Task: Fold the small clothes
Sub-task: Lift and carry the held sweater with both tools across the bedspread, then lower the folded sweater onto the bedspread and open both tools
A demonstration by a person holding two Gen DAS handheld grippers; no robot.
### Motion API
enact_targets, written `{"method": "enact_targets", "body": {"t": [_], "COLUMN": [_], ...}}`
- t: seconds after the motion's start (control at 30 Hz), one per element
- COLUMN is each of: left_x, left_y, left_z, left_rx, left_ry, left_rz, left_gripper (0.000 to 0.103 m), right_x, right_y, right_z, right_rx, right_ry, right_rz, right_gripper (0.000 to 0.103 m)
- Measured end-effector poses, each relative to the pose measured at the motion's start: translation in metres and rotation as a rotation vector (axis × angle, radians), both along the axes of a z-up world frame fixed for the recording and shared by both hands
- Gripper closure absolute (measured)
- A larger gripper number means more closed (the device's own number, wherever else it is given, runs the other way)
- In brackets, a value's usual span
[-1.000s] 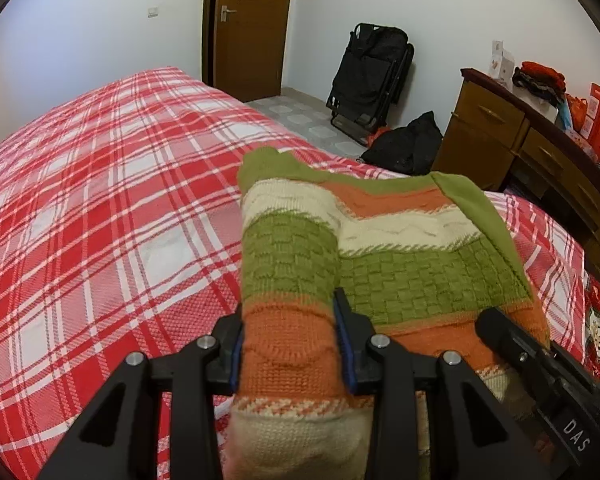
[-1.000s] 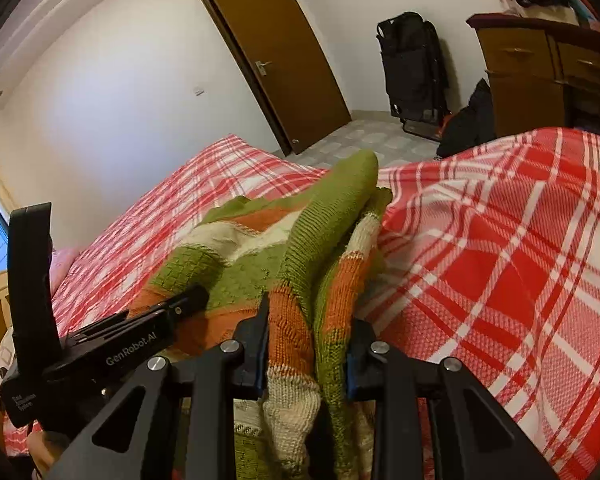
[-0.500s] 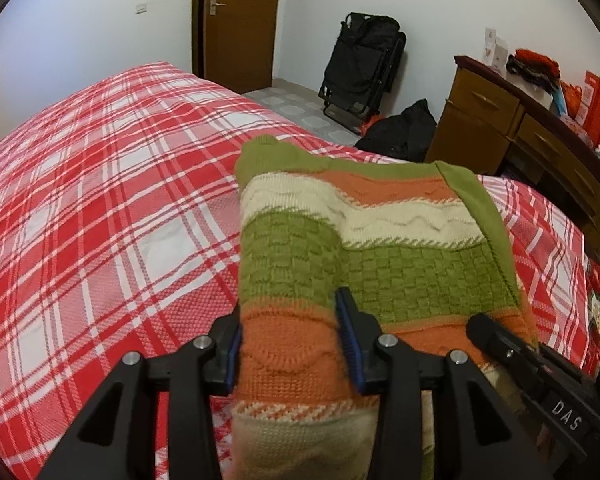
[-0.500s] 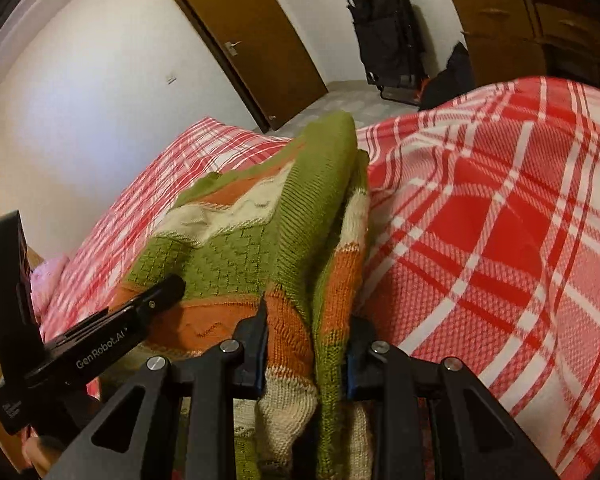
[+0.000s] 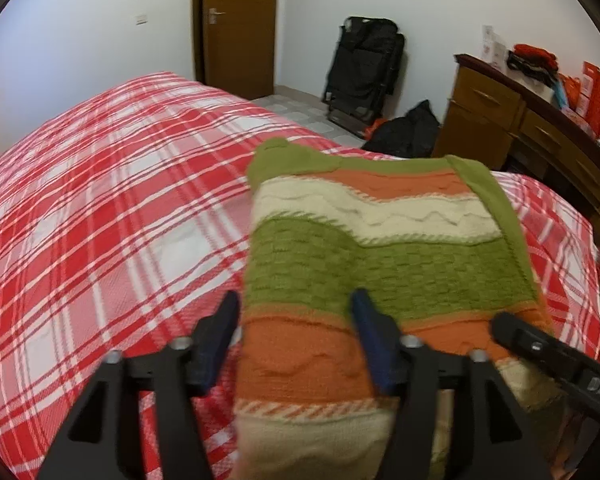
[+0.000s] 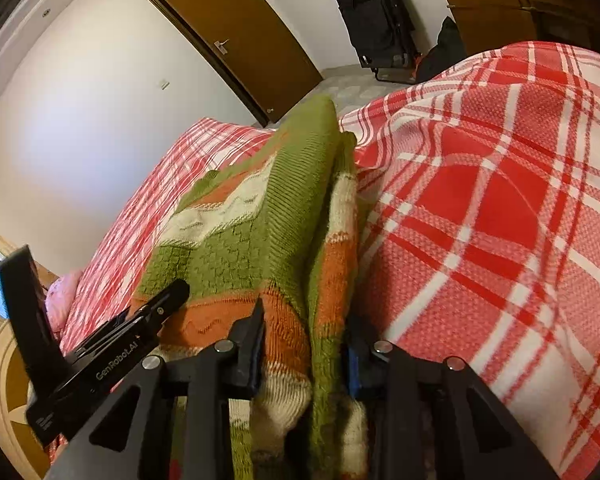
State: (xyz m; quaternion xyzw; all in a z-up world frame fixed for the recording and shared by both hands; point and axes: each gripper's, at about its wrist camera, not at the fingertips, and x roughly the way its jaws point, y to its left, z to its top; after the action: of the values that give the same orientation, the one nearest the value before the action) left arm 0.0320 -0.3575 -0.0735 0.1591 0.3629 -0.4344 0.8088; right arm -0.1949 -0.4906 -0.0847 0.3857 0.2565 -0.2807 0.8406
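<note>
A small knitted sweater (image 5: pixel 380 248) with green, orange and cream stripes lies folded on the red plaid bed (image 5: pixel 100 208). My left gripper (image 5: pixel 296 328) has its jaws spread wide around the sweater's near left edge, the left finger standing clear of the fabric. My right gripper (image 6: pixel 304 336) is shut on the sweater's (image 6: pixel 260 232) near right edge, with bunched layers between its pads. The right gripper's body shows in the left wrist view (image 5: pixel 556 360), and the left gripper's body shows in the right wrist view (image 6: pixel 112 352).
A wooden dresser (image 5: pixel 532 120) with red items on top stands at the right of the bed. A black folded stroller (image 5: pixel 364 68) and a black bag (image 5: pixel 408 136) sit on the floor by the wall. A brown door (image 5: pixel 236 24) is behind.
My left gripper's jaws have opened off the sweater's left edge. Both grippers lowered the sweater forward onto the bed. The right gripper stays clamped.
</note>
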Motion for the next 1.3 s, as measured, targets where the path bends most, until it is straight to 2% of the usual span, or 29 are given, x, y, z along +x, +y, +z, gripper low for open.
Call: {"method": "enact_targets", "body": {"t": [0.03,0.13,0.23,0.3,0.37,0.43,0.5,0.63,0.73,0.9,1.07,1.17,1.3], "left_x": [0.004,0.008,0.001,-0.004,-0.007,-0.007,-0.008,-0.017,-0.021,-0.012,-0.012,-0.023,-0.043], "left_y": [0.003,0.007,0.006,0.006,0.009,0.014,0.021,0.034,0.036,0.036,0.041,0.050,0.066], "left_z": [-0.001,-0.001,0.003,0.005,0.008,0.010,0.013,0.022,0.018,0.004,-0.001,-0.002,0.004], "left_rx": [-0.001,-0.007,0.017,0.032,0.043,0.048,0.051,0.055,0.081,0.102,0.151,0.174,0.163], "left_ry": [0.012,0.055,0.006,-0.024,-0.025,-0.022,-0.021,-0.044,-0.071,0.005,0.089,0.089,0.059], "left_rz": [0.025,0.052,0.059,0.063,0.071,0.083,0.099,0.113,0.113,0.115,0.125,0.126,0.122], "left_gripper": [0.022,0.020,0.020,0.020,0.020,0.020,0.020,0.021,0.021,0.020,0.020,0.020,0.022], "right_x": [-0.002,-0.011,-0.016,-0.008,0.006,0.027,0.042,0.059,0.056,0.056,0.048,0.027,-0.005], "right_y": [0.000,0.007,0.019,0.025,0.025,0.027,0.025,0.014,0.005,-0.006,0.015,0.043,0.076], "right_z": [0.004,0.021,0.048,0.062,0.068,0.068,0.058,0.032,0.023,0.021,0.030,0.038,0.043], "right_rx": [-0.006,-0.075,-0.252,-0.351,-0.385,-0.413,-0.409,-0.296,-0.258,-0.216,-0.237,-0.295,-0.353], "right_ry": [0.010,0.040,0.065,0.089,0.099,0.139,0.176,0.247,0.226,0.207,0.242,0.238,0.262], "right_rz": [0.003,-0.009,-0.043,-0.022,0.026,0.078,0.114,0.128,0.110,0.093,0.112,0.129,0.139], "right_gripper": [0.069,0.069,0.069,0.070,0.082,0.083,0.083,0.083,0.084,0.085,0.085,0.083,0.083]}}
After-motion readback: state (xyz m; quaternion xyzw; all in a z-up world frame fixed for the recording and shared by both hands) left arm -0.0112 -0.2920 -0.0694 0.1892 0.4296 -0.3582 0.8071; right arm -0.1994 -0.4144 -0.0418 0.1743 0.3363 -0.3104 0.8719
